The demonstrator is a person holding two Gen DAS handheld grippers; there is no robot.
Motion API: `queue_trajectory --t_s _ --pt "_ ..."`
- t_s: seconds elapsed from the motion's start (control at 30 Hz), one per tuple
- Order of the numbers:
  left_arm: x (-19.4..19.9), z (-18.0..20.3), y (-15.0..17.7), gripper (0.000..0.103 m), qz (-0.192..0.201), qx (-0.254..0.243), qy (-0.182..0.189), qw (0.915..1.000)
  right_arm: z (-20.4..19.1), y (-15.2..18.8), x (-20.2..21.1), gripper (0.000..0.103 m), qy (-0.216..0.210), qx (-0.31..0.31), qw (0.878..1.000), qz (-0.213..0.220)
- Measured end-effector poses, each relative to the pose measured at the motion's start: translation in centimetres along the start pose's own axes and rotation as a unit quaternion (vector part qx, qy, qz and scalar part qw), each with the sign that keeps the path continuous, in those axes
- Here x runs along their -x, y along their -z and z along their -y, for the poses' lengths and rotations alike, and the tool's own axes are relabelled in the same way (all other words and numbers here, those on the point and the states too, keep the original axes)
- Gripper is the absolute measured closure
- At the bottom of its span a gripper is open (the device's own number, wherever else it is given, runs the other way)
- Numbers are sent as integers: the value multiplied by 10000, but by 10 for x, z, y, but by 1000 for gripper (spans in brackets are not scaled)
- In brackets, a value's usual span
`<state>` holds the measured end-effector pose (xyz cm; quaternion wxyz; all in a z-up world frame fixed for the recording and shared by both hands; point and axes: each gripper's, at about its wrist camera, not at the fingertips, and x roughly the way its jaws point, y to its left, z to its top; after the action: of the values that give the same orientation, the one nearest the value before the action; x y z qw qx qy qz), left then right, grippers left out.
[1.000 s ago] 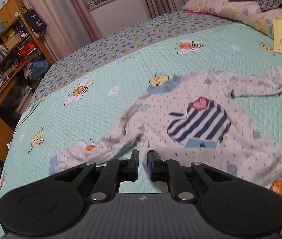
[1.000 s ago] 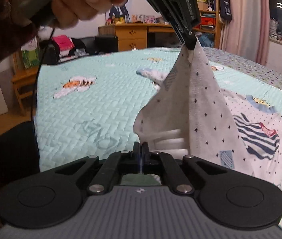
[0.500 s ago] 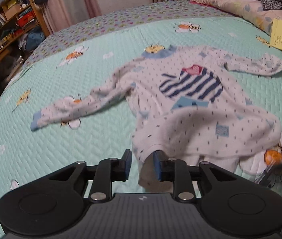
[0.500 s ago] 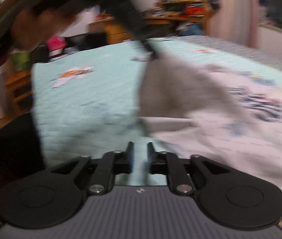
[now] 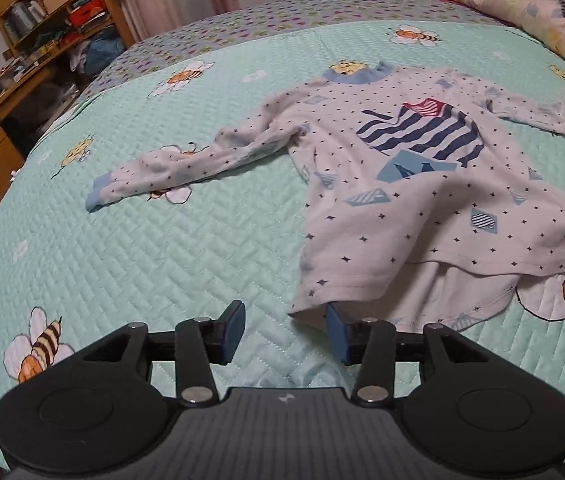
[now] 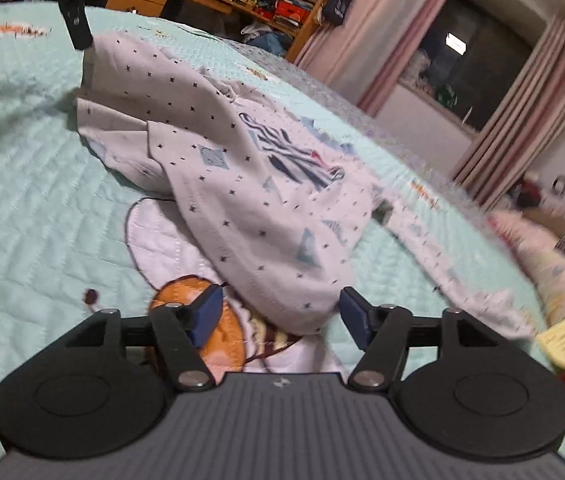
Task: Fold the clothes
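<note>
Mint quilted bee-print bedspread (image 5: 130, 264) | white star-dotted long-sleeve shirt (image 5: 434, 200) just dropped flat | left gripper (image 5: 285, 330), right gripper (image 6: 279, 312): jaws opening, hem released | folding can start

The white star-dotted long-sleeved cloth top (image 5: 422, 208) looks soft and matt; the mint quilted bedspread (image 5: 162, 248) has a slight sheen.

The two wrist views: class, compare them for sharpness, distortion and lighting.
Left wrist view: sharp, the shirt and quilt stitching crisp, though the fisheye bows the bed's edges. Right wrist view: motion-blurred, worst toward the curtains and pillow. Both: dim indoor light, soft shadows, no glare.
</note>
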<state>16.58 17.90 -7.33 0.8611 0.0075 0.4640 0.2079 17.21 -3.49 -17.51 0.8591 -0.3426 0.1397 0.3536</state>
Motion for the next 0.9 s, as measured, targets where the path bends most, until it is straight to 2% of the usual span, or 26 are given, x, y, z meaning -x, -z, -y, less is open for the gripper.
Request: queue_trajectory --t_s 0.07,0.13,0.2,0.23,0.27,0.37,0.5,0.53,0.6,0.63,0.67,0.7,0.73,0.77,0.8,0.83,0.9 --pt "0 1 1 52 -3 34 -58 10000 3 2 0 30 42 19 10000 70" --pt "-3 4 1 48 -25 -17 -51 10000 10 3 -5 32 -120 -135 9998 61" --pt "-8 7 0 47 -57 -62 -96 9999 25 1 -14 48 -503 -609 9969 -49" --pt "-11 9 -1 47 -76 -62 -99 9999 32 -1 -15 73 -677 -860 9939 -117" --pt "-14 10 -1 47 -99 -59 -101 9999 38 -3 -18 90 -801 -1067 9909 -169" --pt "-20 8 -2 47 -145 -48 -123 9998 58 -9 -20 94 -1123 -1619 9803 -152" --pt "-26 2 -20 48 -60 -154 -253 9995 102 -27 -22 94 -1531 -2645 9521 122" --pt "-29 0 -32 49 32 -168 -338 9993 116 -32 -28 94 -1519 -2907 9444 243" --pt "-38 -3 -61 48 293 -173 -712 9969 153 -44 -50 94 -1261 -3690 9195 485" --pt "-45 -5 -75 46 338 -183 -943 9948 170 -46 -65 92 -1151 -4092 9041 440" --pt "-52 -6 -86 45 314 -197 -1099 9932 186 -48 -83 82 -1050 -4486 8869 343" --pt "-56 -9 -94 45 285 -163 -1183 9924 195 -47 -94 74 -845 -4687 8791 176" --pt "-56 -13 -96 44 291 -64 -1185 9925 201 -46 -104 61 -606 -4823 8739 -14" --pt "-55 -18 -98 41 289 43 -1169 9927 203 -42 -106 53 -518 -4894 8704 -99" --pt "-54 -24 -95 33 248 187 -1069 9938 203 -38 -106 50 -478 -4946 8677 -151" --pt "-53 -29 -89 31 194 316 -985 9944 201 -32 -103 47 -626 -5002 8636 -127" --pt "-49 -34 -71 31 174 451 -842 9953 186 -20 -90 47 -732 -4809 8737 -89"
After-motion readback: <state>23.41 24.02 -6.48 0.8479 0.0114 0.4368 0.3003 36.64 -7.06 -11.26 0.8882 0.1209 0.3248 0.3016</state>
